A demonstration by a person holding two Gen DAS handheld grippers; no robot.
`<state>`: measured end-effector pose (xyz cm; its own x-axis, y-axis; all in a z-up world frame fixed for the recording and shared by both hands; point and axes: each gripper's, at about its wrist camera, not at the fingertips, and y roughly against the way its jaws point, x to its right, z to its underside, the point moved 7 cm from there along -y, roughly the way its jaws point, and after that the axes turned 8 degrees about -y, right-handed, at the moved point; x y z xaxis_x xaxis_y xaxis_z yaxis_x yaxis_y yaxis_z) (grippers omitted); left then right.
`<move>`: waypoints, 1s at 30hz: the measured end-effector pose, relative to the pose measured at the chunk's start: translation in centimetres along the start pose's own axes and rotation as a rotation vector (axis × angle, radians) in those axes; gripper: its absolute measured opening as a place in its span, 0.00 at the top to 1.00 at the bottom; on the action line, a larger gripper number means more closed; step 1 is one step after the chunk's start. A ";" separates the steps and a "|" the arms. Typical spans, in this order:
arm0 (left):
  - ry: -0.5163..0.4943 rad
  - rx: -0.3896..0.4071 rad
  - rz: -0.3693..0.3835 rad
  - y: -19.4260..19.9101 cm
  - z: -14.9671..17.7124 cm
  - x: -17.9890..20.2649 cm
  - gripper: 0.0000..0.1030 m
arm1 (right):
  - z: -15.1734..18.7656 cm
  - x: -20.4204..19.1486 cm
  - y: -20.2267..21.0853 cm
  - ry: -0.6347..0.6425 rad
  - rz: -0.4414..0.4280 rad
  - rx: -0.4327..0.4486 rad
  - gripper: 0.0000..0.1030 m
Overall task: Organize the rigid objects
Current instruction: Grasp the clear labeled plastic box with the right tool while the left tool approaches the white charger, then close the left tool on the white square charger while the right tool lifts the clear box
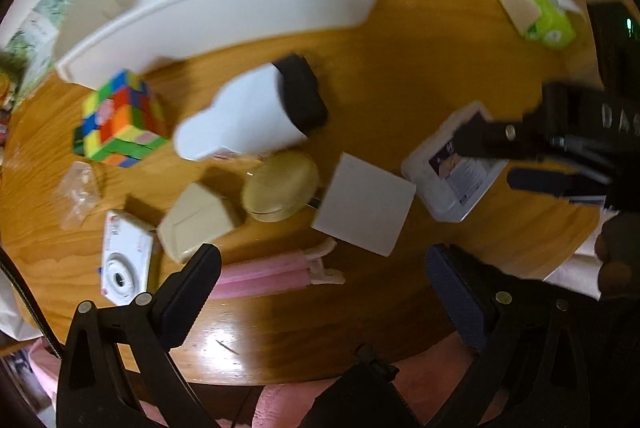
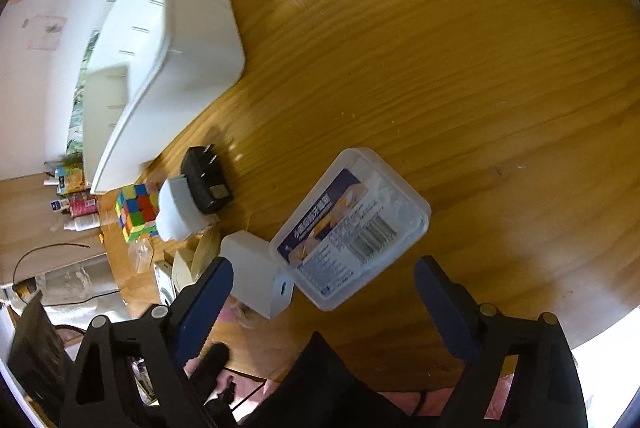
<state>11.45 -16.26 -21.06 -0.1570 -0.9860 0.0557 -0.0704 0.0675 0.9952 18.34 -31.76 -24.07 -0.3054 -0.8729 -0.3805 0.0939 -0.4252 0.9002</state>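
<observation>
Small rigid items lie scattered on a round wooden table (image 2: pixel 440 68). A clear plastic box (image 2: pixel 352 224) with a printed label lies flat just ahead of my right gripper (image 2: pixel 322 280), which is open above its near end without touching it. A white square block (image 2: pixel 256 268) sits against the box's left side. My left gripper (image 1: pixel 322 260) hangs open over a pink item (image 1: pixel 272 272), holding nothing. Beyond it are the white block (image 1: pixel 366 204), a round beige compact (image 1: pixel 280 186), a beige box (image 1: pixel 196 224), a white adapter (image 1: pixel 248 116) with a black plug (image 1: pixel 302 94), and a colourful puzzle cube (image 1: pixel 116 120). The right gripper (image 1: pixel 486 160) also shows over the clear box (image 1: pixel 448 188).
A long white bin (image 1: pixel 224 0) stands at the back of the table, also seen as the white bin (image 2: pixel 172 60). A green tissue pack (image 1: pixel 540 12) lies far right. A white camera-printed box (image 1: pixel 126 264) and a clear plastic bag (image 1: pixel 78 192) lie at the left edge.
</observation>
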 end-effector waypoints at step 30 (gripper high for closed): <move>0.067 -0.198 0.123 -6.4 -5.0 -0.9 0.12 | -4.6 -1.0 -2.2 0.020 0.127 -0.075 0.25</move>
<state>16.98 -16.58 -27.05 -0.0862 -0.9806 0.1760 0.1406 0.1629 0.9766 22.82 -31.08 -26.65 -0.2674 -0.9253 -0.2690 0.2016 -0.3267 0.9234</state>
